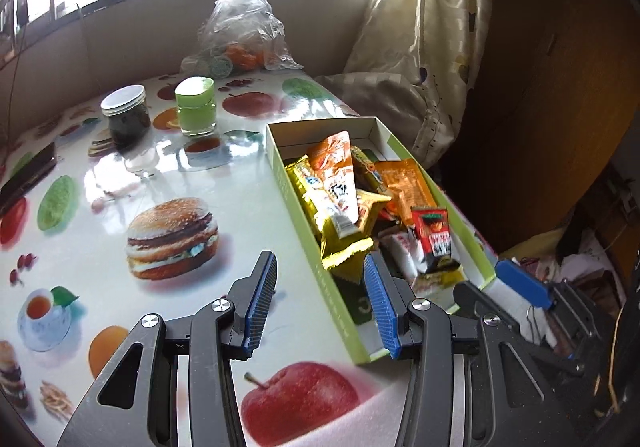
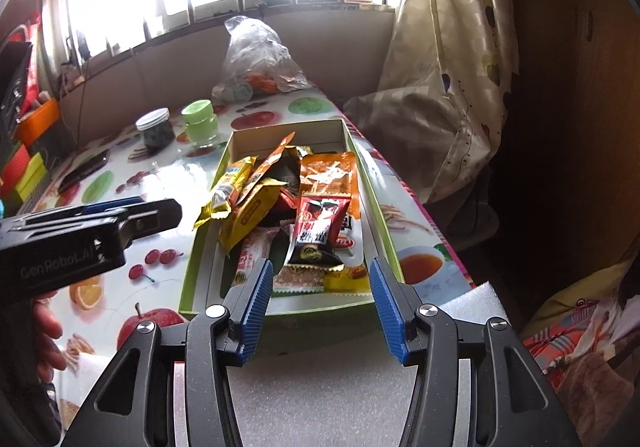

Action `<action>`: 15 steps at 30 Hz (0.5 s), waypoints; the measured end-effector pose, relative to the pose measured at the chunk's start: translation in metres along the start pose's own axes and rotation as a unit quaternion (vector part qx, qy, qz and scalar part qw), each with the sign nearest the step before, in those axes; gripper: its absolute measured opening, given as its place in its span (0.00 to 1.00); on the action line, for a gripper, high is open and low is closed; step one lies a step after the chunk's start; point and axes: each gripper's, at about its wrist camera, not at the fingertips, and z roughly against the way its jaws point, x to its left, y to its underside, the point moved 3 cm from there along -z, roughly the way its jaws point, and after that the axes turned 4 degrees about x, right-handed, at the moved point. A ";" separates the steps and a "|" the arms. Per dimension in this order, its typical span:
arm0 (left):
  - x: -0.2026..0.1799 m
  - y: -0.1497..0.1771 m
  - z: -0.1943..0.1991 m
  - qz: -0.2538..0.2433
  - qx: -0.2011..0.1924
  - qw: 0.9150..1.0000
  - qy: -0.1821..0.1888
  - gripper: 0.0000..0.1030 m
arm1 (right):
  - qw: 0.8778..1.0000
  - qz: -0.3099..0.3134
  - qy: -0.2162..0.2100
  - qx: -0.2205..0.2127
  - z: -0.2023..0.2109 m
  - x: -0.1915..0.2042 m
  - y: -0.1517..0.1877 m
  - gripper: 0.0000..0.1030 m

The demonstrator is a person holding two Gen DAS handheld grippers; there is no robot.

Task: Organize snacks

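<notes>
A long green cardboard box (image 1: 304,243) (image 2: 390,235) lies on the fruit-print table and holds several snack packets: yellow (image 1: 316,203) (image 2: 248,219), orange (image 1: 404,183) (image 2: 328,175) and a red-black one (image 1: 434,243) (image 2: 320,235). My left gripper (image 1: 320,271) is open and empty, straddling the box's near left wall. My right gripper (image 2: 322,279) is open and empty just before the box's near end. The left gripper also shows in the right wrist view (image 2: 132,215), and the right gripper in the left wrist view (image 1: 520,283).
A dark jar with a white lid (image 1: 125,115) (image 2: 156,129), a green jar (image 1: 195,105) (image 2: 200,123) and a clear plastic bag of items (image 1: 244,31) (image 2: 260,59) stand at the table's far end. A curtain (image 1: 432,27) hangs right. White foam (image 2: 320,387) lies under my right gripper.
</notes>
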 end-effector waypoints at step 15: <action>0.002 0.067 0.005 -0.017 0.020 0.999 -0.028 0.46 | 1.000 -0.007 0.002 0.022 0.000 0.001 0.038 0.48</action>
